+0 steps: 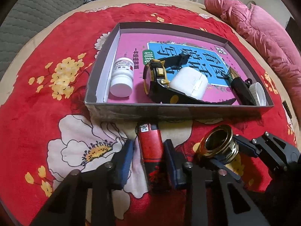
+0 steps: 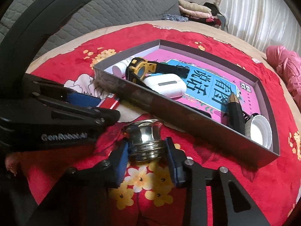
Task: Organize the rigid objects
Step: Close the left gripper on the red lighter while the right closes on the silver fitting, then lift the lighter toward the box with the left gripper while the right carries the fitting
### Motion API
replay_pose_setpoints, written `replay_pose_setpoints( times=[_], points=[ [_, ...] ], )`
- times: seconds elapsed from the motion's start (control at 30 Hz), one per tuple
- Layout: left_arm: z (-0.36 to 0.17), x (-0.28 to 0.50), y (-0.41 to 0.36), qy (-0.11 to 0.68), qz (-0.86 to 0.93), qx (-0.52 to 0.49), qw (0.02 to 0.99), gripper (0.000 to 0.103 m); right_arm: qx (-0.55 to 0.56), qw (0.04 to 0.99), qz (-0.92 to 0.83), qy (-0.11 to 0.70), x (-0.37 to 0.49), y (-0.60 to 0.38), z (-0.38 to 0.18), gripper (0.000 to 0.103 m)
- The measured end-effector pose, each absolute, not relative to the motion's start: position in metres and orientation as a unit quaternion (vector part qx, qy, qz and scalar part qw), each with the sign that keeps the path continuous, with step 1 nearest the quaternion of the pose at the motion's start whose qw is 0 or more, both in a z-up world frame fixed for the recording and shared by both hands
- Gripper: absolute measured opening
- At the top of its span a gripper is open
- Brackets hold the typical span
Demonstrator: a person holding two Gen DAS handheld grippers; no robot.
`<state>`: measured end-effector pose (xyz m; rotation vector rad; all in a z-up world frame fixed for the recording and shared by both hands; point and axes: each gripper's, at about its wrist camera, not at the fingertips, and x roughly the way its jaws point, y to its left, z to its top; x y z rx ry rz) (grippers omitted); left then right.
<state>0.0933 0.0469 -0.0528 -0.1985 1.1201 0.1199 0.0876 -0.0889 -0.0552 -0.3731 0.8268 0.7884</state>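
A grey cardboard box [image 1: 169, 111] lies on the red flowered cloth, and shows in the right wrist view [image 2: 169, 113] too. It holds a pink book, a white pill bottle [image 1: 122, 79], a black and yellow watch [image 1: 154, 75], a white earbud case [image 1: 189, 84], a black pen [image 1: 239, 86] and a white cap [image 1: 258, 94]. My left gripper [image 1: 149, 148] is open, its pads on either side of a red lighter [image 1: 150, 146] lying before the box. My right gripper [image 2: 146, 148] has its pads against a shiny metal fitting [image 2: 144, 139], which is also in the left wrist view [image 1: 219, 143].
A pink padded jacket [image 1: 259, 28] lies at the far right of the bed. Folded clothes [image 2: 195, 9] are stacked at the back. A grey quilted cover [image 1: 28, 15] lies to the left. The two grippers are close together in front of the box.
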Motion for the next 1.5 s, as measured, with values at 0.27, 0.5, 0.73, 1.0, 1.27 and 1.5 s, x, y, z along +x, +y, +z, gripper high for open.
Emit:
replay_pose_setpoints(
  times=[0.27,0.5,0.73,1.0,1.27,1.5],
  points=[
    [-0.053,0.091,0.055,0.527,0.052,-0.122,0.84,0.024,-0.158,0.828,0.369,0.393,0.091,-0.096,-0.051,0.038],
    [-0.052,0.089,0.057,0.524,0.05,-0.128,0.841,0.023,-0.147,0.829,0.368,0.396,0.093,-0.098,-0.049,0.038],
    [-0.049,0.083,0.061,0.519,0.042,-0.151,0.84,0.023,-0.142,0.828,0.369,0.398,0.094,-0.1,-0.048,0.038],
    [-0.044,0.077,0.058,0.516,0.034,-0.156,0.841,0.023,-0.132,0.829,0.372,0.396,0.095,-0.104,-0.044,0.038],
    [-0.04,0.075,0.055,0.515,0.033,-0.154,0.843,0.023,-0.132,0.83,0.375,0.39,0.092,-0.105,-0.04,0.038],
    [-0.03,0.072,0.053,0.507,0.025,-0.16,0.846,0.023,-0.126,0.835,0.378,0.381,0.088,-0.108,-0.032,0.038]
  ],
)
